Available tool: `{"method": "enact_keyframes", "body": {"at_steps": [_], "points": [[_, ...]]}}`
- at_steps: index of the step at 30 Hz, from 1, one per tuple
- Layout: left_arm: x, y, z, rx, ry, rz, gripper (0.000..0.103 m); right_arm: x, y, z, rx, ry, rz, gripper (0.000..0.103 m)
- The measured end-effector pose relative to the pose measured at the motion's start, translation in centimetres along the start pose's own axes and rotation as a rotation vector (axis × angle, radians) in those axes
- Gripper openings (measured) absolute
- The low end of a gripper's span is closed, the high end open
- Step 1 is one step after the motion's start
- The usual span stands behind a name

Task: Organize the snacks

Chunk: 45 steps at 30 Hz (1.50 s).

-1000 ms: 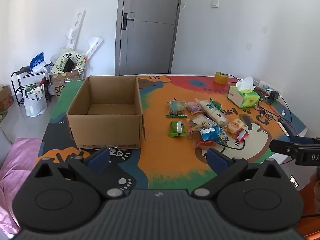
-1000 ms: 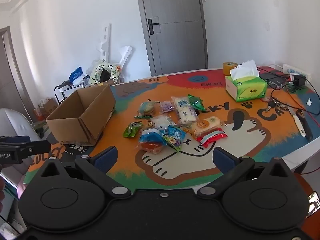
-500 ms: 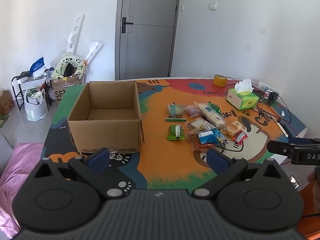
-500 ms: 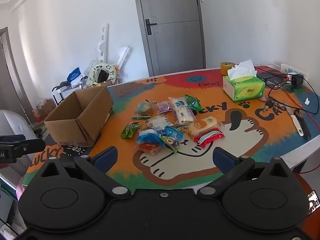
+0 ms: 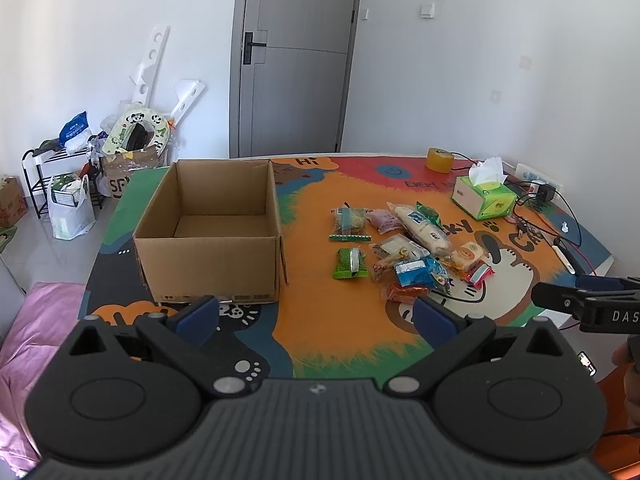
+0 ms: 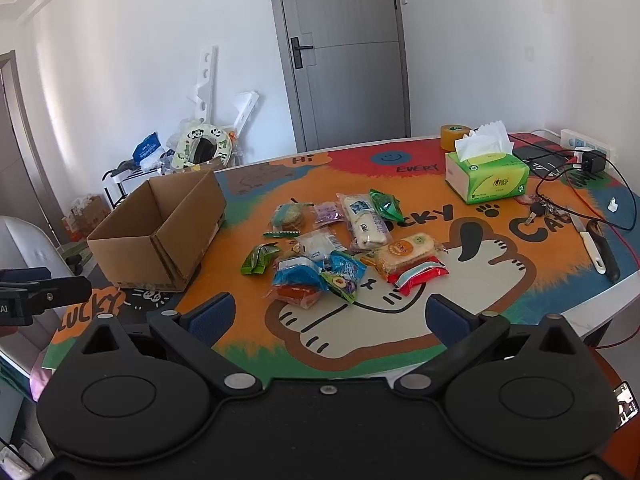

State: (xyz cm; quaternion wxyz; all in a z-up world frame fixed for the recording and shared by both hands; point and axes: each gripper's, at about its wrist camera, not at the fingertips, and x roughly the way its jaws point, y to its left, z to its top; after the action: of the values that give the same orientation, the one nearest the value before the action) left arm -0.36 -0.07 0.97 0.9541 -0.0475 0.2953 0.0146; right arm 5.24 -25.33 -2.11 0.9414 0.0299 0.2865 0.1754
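Note:
An open, empty cardboard box [image 5: 212,232] stands on the left of the colourful table mat [image 5: 312,320]; it also shows in the right wrist view [image 6: 160,232]. Several wrapped snacks lie in a loose pile [image 5: 408,248] to its right, among them a green packet [image 5: 350,264], a blue packet [image 6: 304,274] and a red packet [image 6: 420,276]. My left gripper [image 5: 316,316] is open and empty, held back over the table's near edge. My right gripper [image 6: 328,316] is open and empty, in front of the pile.
A green tissue box [image 6: 486,176], a tape roll [image 6: 454,136], cables with a charger [image 6: 592,160], keys [image 6: 538,210] and a knife [image 6: 596,248] lie at the table's right. A rack and bags [image 5: 72,184] stand on the floor left. A grey door [image 5: 296,60] is behind.
Both grippers have drawn back and risen slightly, so the table looks a little farther off. Both stay open. Nothing on the table has moved.

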Motion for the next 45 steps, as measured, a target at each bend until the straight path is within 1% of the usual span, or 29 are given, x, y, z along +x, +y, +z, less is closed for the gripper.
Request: {"method": "enact_keyframes", "body": {"at_steps": [12,18,45], "points": [[-0.10,-0.42,-0.07,0.005,-0.002,-0.006,0.102,0.12,0.54,-0.12,-0.012,0.005,0.005,0.103],[-0.15,-0.02,-0.01,-0.017,-0.009,-0.001,0.102,0.09,0.58,-0.16,-0.013,0.006,0.005,0.103],[-0.37,-0.04,-0.08,-0.001,-0.013,-0.008,0.102,-0.14,0.90,0.00,-0.025,0.002,0.006,0.103]]}}
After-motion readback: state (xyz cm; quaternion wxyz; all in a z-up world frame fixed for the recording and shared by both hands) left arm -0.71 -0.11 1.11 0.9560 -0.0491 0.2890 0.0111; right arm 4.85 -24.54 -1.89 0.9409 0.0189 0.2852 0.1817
